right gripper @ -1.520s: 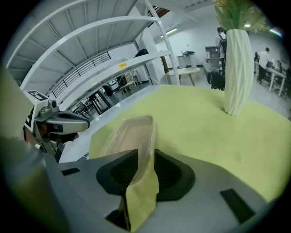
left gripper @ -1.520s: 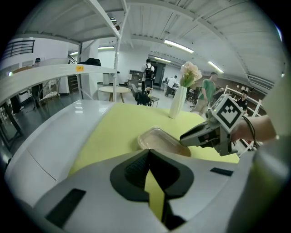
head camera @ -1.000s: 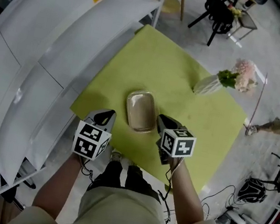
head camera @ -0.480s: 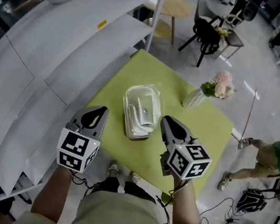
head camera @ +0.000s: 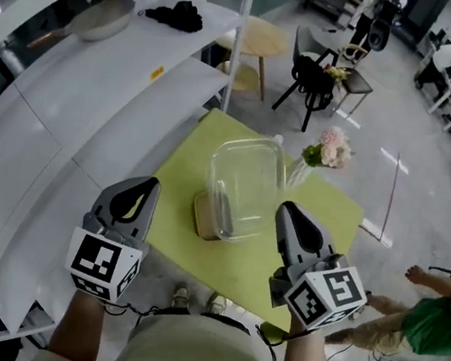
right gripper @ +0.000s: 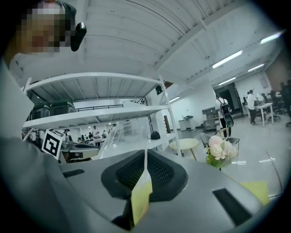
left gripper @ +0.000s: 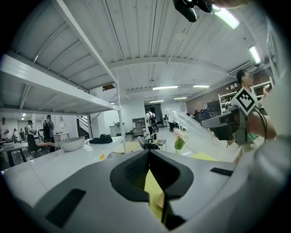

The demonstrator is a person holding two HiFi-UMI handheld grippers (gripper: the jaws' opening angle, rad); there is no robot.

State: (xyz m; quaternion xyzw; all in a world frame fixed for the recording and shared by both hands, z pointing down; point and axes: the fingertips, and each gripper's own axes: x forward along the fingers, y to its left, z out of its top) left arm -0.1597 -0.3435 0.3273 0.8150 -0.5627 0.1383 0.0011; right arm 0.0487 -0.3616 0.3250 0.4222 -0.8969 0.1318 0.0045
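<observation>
Clear plastic container (head camera: 245,189), rounded rectangle, rim pinched in right tool (head camera: 288,215), left tool (head camera: 147,190) closed, empty.

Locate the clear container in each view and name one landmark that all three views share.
Head view: centre, clear container above the yellow table.
Left gripper view: right of centre, slanting.
Right gripper view: centre, its edge in the right gripper.
Shared landmark: the pink flowers.

Green table (head camera: 248,261) w/ tray (head camera: 203,214), flower vase (head camera: 311,159)
</observation>
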